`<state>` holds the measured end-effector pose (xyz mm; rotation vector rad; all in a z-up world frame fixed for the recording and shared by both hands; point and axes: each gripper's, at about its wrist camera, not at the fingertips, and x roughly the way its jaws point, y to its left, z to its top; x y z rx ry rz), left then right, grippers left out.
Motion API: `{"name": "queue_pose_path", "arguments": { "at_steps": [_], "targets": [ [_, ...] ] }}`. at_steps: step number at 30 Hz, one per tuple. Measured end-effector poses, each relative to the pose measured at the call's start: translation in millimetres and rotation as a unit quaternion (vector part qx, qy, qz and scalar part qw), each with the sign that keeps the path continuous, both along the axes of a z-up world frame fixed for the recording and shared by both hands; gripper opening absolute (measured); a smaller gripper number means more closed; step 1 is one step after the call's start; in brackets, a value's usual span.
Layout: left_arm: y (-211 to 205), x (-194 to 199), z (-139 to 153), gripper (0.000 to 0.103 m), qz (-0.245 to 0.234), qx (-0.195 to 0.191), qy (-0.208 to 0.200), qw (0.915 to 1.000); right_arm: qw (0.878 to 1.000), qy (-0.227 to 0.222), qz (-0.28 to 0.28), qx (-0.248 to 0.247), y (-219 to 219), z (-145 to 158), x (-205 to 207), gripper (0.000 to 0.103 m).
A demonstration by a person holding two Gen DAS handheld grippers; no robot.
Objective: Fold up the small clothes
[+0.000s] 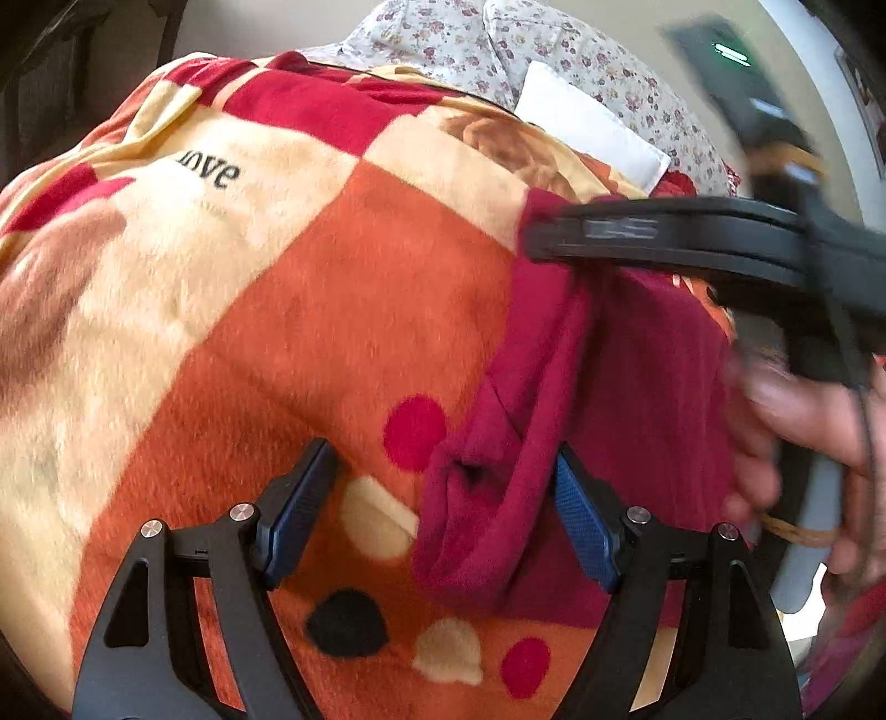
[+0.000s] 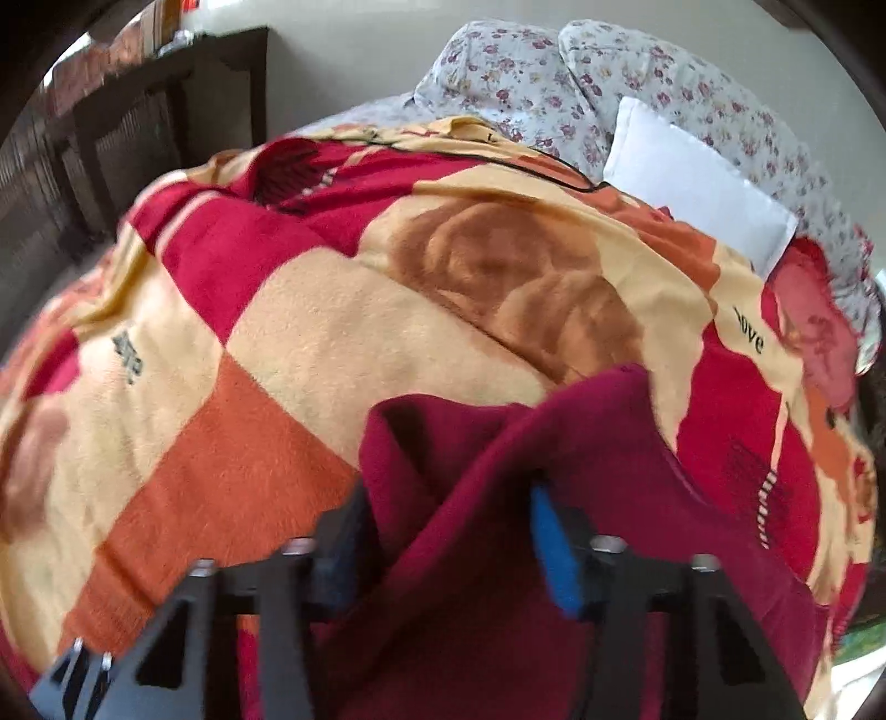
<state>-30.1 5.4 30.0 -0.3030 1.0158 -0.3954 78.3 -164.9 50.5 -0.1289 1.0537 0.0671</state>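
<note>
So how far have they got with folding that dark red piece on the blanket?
Early on, it seems. No neat fold shows yet: the maroon garment lies bunched on the patterned blanket. In hand: the right gripper appears shut on its upper edge, lifting it, though blur makes this uncertain. The left gripper is open at the rolled lower end. The folding itself remains.

Left view: I look down from close above the blanket (image 1: 288, 310), toward the pillows (image 1: 554, 50).
Right view: I look the same way, close over the red cloth (image 2: 498, 526).
Both see: blanket, red cloth, white pillow (image 2: 703, 183).
</note>
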Motion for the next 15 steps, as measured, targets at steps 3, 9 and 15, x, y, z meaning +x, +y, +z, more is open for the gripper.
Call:
{"name": "queue_pose_path", "arguments": {
  "at_steps": [3,9,15],
  "targets": [
    [-7.8,6.7,-1.0,0.084,-0.003,0.010,-0.009,0.9999,0.996,0.005,-0.007,0.084,-24.3,10.9,-4.3,0.024],
    [-16.4,14.1,-3.5,0.080,-0.018,0.014,-0.015,0.9996,0.991,-0.002,-0.013,0.136,-37.0,11.5,-12.1,0.020],
    [-24.0,8.3,9.9,0.027,-0.056,-0.013,-0.009,0.9983,0.987,-0.018,-0.007,0.159,-39.3,21.4,-21.7,0.018]
  ]
}}
